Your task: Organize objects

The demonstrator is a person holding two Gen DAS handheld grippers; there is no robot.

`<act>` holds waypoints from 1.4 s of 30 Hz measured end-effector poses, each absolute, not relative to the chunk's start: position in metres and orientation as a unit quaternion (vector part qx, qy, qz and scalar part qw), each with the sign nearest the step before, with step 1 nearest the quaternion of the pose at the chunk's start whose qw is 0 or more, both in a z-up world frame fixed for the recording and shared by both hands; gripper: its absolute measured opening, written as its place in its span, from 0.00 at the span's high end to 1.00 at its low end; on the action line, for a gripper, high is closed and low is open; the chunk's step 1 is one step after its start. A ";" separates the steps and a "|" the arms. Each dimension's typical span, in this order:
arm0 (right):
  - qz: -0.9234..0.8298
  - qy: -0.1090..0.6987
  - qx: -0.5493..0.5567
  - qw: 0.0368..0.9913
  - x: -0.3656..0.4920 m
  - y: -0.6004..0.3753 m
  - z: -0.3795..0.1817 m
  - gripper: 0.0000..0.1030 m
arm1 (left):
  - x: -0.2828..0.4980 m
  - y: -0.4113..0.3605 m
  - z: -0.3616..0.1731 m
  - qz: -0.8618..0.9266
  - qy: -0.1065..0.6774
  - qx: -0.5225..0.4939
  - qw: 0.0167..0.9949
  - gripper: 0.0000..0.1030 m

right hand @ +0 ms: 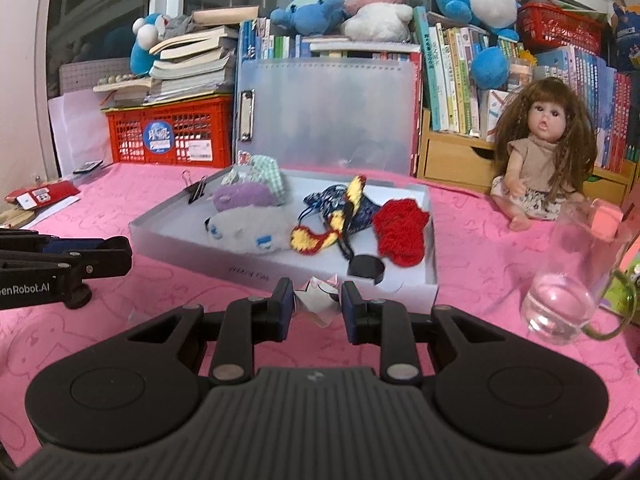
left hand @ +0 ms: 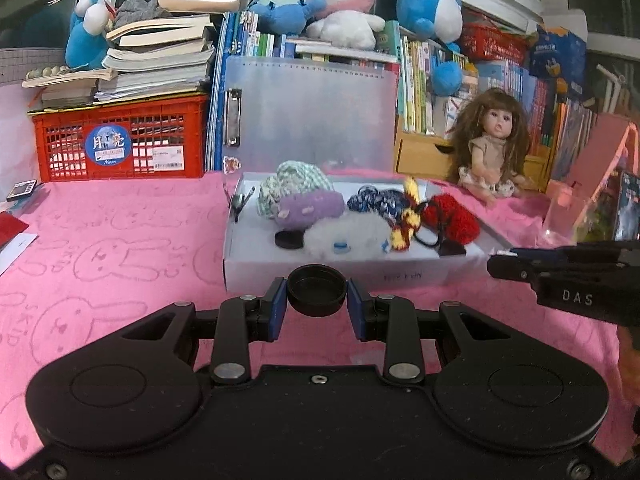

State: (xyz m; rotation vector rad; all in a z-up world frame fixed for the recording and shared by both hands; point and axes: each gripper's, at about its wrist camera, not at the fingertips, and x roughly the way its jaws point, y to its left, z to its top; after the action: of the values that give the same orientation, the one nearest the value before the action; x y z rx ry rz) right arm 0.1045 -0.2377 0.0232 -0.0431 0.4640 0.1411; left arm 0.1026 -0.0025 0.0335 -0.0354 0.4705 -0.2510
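A shallow white box (left hand: 256, 270) (right hand: 256, 276) sits on the pink cloth and holds knitted and fluffy items: a purple plush (left hand: 310, 208), a white fluffy piece (left hand: 346, 236), a red knit (left hand: 456, 218) (right hand: 402, 226), a blue pouch (right hand: 328, 200) and black round lids (left hand: 289, 240) (right hand: 366, 268). My left gripper (left hand: 317, 300) is shut on a black round cap (left hand: 317, 290) just in front of the box. My right gripper (right hand: 316, 304) holds a small white and pink folded paper piece (right hand: 318, 300) between its fingers, at the box's near edge.
A doll (right hand: 540, 156) sits at the right. A clear glass cup (right hand: 568, 276) with a pink tag stands near my right gripper. A red crate (left hand: 120, 144) with stacked books, a translucent clipboard (left hand: 312, 116), bookshelves and plush toys line the back.
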 end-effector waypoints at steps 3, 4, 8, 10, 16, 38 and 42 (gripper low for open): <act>0.066 0.225 -0.018 0.972 0.108 -0.242 0.027 0.70 | 0.112 -0.001 0.039 -0.124 0.229 -0.028 0.965 0.70; 0.065 0.224 -0.016 0.972 0.110 -0.243 0.028 0.70 | 0.115 -0.001 0.041 -0.123 0.228 -0.030 0.965 0.70; 0.061 0.221 -0.013 0.973 0.114 -0.246 0.030 0.70 | 0.126 -0.003 0.046 -0.124 0.226 -0.034 0.966 0.70; 0.060 0.221 -0.012 0.973 0.116 -0.247 0.031 0.70 | 0.131 -0.004 0.047 -0.125 0.226 -0.033 0.966 0.70; 0.055 0.224 -0.011 0.973 0.125 -0.252 0.032 0.70 | 0.147 -0.006 0.048 -0.128 0.230 -0.033 0.964 0.70; 0.066 0.289 0.061 0.953 0.193 -0.260 0.032 0.70 | 0.211 -0.006 0.023 -0.116 0.286 -0.061 0.949 0.70; 0.062 0.300 0.069 0.949 0.201 -0.261 0.024 0.70 | 0.216 -0.009 0.018 -0.116 0.292 -0.057 0.948 0.70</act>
State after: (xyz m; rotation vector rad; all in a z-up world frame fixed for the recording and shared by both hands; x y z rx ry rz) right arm 0.2015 -0.2608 0.0241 0.1400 0.6098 0.1269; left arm 0.2157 -0.0088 0.0178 -0.1170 0.5945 -0.2352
